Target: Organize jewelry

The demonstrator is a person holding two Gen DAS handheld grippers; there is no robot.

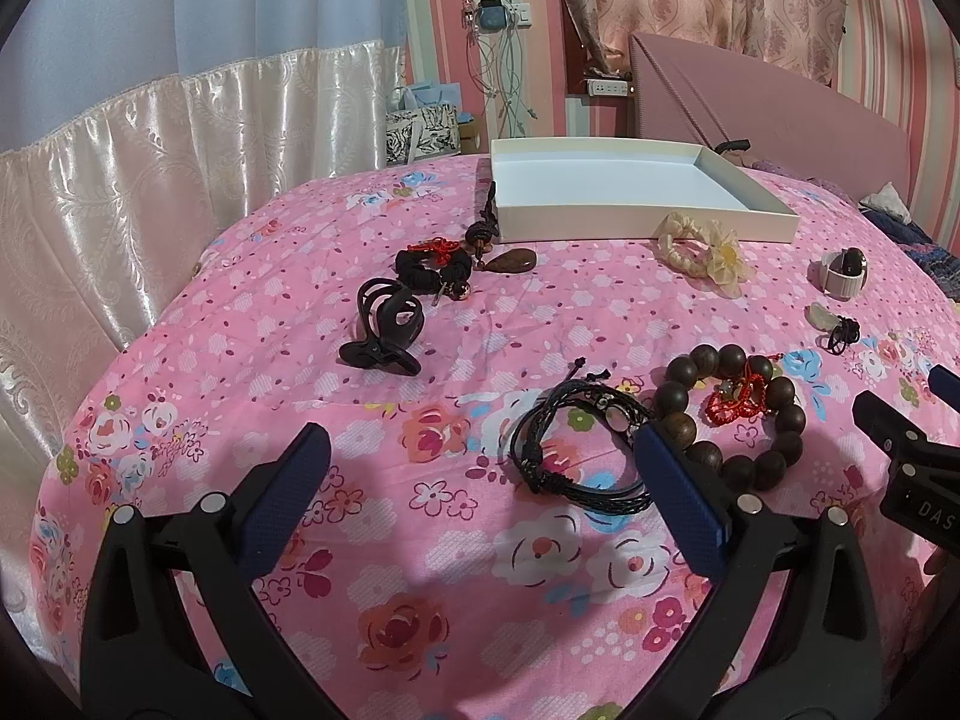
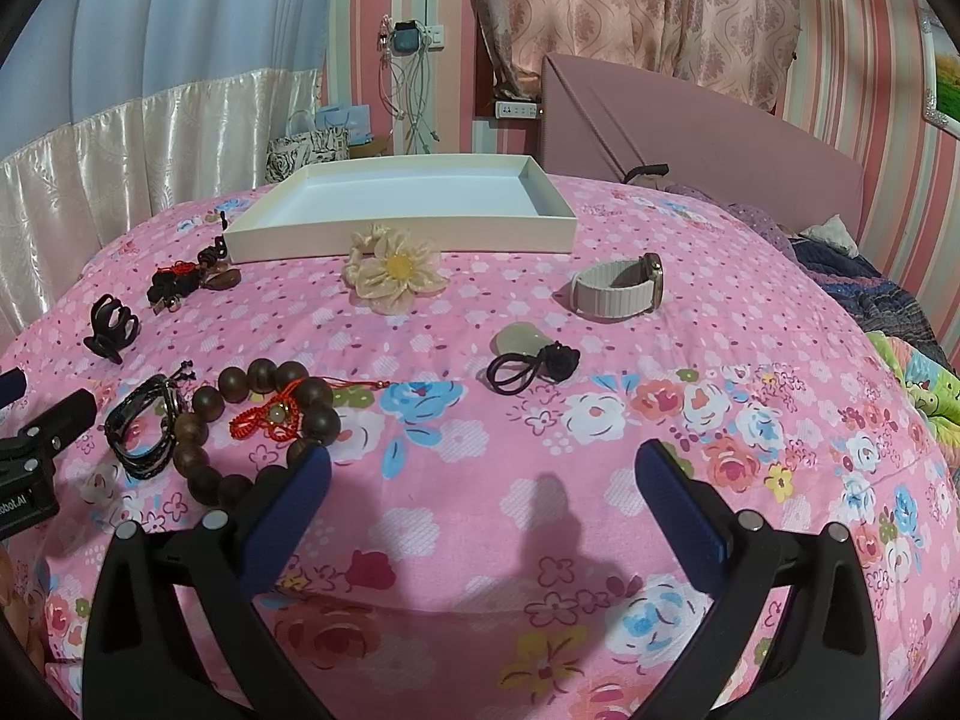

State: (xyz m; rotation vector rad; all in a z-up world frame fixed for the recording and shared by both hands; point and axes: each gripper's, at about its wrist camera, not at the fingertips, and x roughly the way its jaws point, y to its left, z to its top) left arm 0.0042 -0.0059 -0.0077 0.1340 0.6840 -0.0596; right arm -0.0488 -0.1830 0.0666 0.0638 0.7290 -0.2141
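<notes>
left tool (image 1: 480,462): spread, empty; black cord bracelet (image 1: 576,438) between its tips — pinch one strand
right tool (image 2: 483,474): spread, empty; white tray (image 2: 402,204) far ahead

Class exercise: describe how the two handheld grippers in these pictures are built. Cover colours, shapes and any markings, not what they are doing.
Both match. The left gripper and the right gripper each have two black plastic arms forming a V, with round silver rivets at the joints. Their fingers carry flat, dark blue textured pads. White lettering marks the black bodies, only partly readable. No cables or sleeves show.
</notes>
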